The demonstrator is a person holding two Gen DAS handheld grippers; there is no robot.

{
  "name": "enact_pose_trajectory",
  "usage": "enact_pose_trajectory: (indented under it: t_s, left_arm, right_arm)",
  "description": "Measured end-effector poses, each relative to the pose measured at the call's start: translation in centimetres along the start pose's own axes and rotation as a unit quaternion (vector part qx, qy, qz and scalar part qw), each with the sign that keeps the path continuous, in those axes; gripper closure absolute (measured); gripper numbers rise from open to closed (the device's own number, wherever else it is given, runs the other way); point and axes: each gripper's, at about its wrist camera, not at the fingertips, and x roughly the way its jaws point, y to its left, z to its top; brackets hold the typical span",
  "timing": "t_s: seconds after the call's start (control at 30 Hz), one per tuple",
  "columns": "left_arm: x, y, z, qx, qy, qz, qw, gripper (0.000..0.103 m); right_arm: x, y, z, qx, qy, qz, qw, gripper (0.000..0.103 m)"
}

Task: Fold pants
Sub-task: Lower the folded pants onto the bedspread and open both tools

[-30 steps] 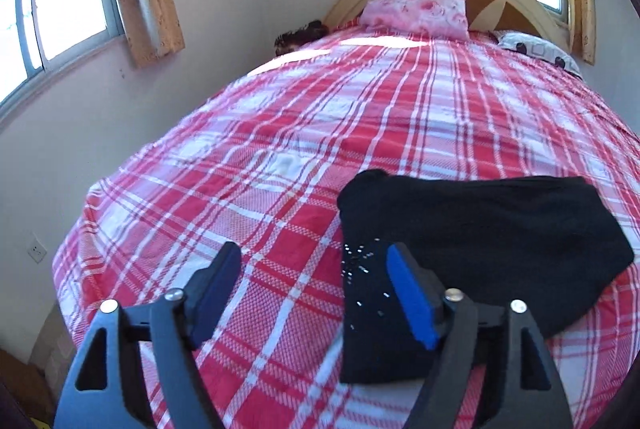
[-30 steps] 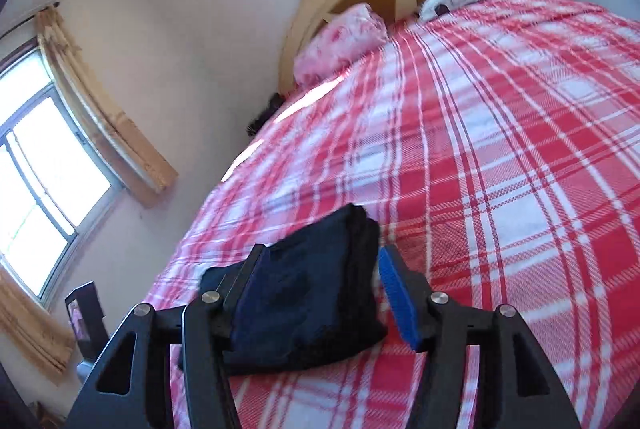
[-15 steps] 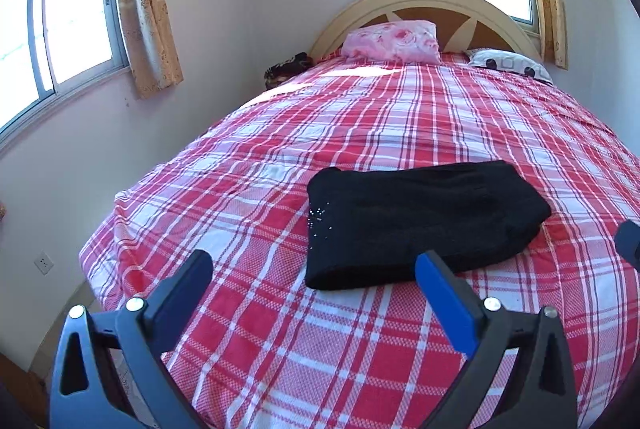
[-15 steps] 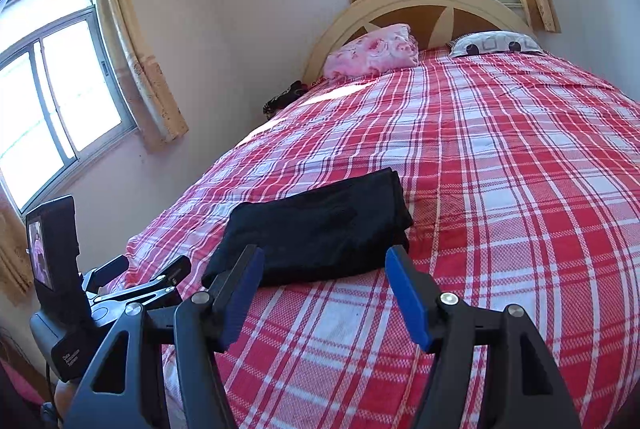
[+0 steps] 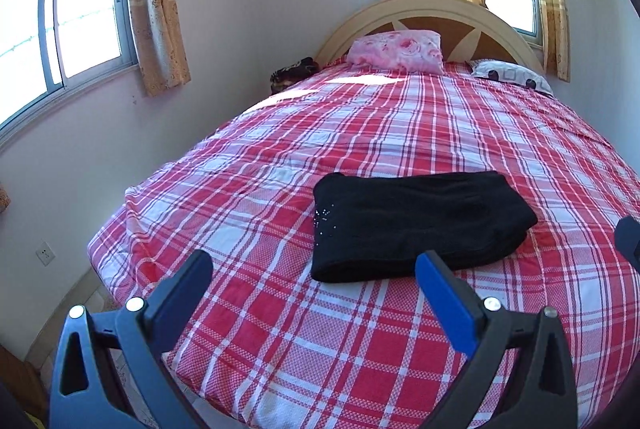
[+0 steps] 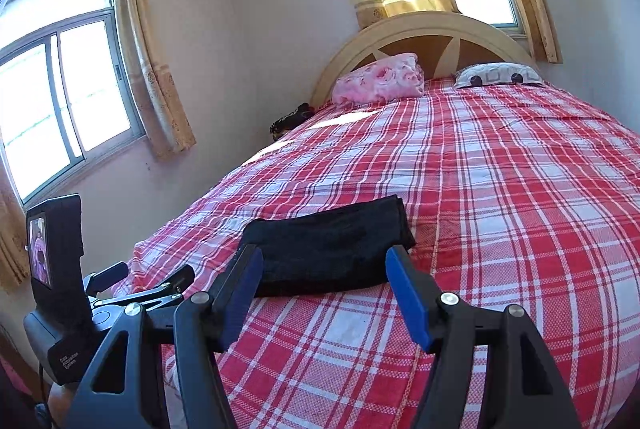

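Pants (image 5: 416,225), black, lie folded into a thick flat bundle near the foot of the bed (image 5: 400,133), on the red checked cover. Their long axis runs across the bed, the studded end toward the window side. The left gripper (image 5: 312,281) stands wide open, nothing between its fingers; the right gripper (image 6: 324,277) has just been opening and is empty too. The fold looks finished; the step in hand is probably to draw both grippers clear without snagging the bundle.
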Motion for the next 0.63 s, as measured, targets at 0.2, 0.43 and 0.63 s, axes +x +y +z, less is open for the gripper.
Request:
enact_pose_trajectory:
  t_s: [0.2, 0.43, 0.63]
  left_arm:
    - [-0.56, -0.13, 0.31, 0.003, -0.012, -0.006, 0.9999, 0.0]
    - [-0.23, -0.34, 0.3, 0.0, -0.004, -0.029, 0.9996, 0.0]
    - [-0.17, -0.62, 0.18, 0.007, -0.004, -0.01, 0.9999, 0.0]
  right_arm:
    - [-0.11, 0.0, -0.07, 0.003, -0.002, -0.003, 1.0, 0.037]
    - [-0.17, 0.07, -0.23, 0.001, -0.002, -0.006, 1.0, 0.037]
    - [0.07, 0.02, -0.37, 0.005, 0.002, -0.003, 1.0, 0.037]
